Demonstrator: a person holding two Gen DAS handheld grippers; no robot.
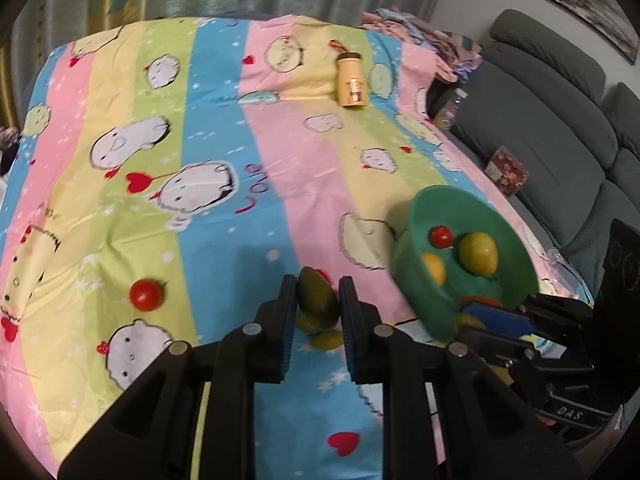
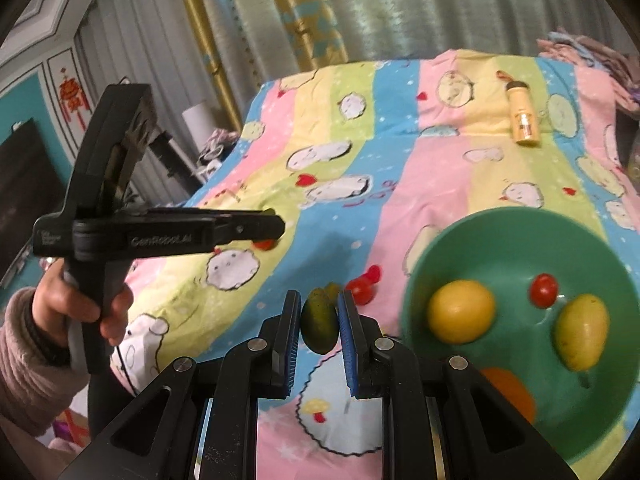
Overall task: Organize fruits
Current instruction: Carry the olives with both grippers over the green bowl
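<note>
One dark green oval fruit point(image 1: 318, 302) is clamped in the left gripper point(image 1: 318, 282), a second green fruit point(image 2: 319, 322) in the right gripper point(image 2: 319, 295), each lengthwise along the fingers.

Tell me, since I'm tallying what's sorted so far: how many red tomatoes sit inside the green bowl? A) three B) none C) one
C: a single red tomato lies in the green bowl, between a yellow round fruit and a yellow-green mango.
</note>
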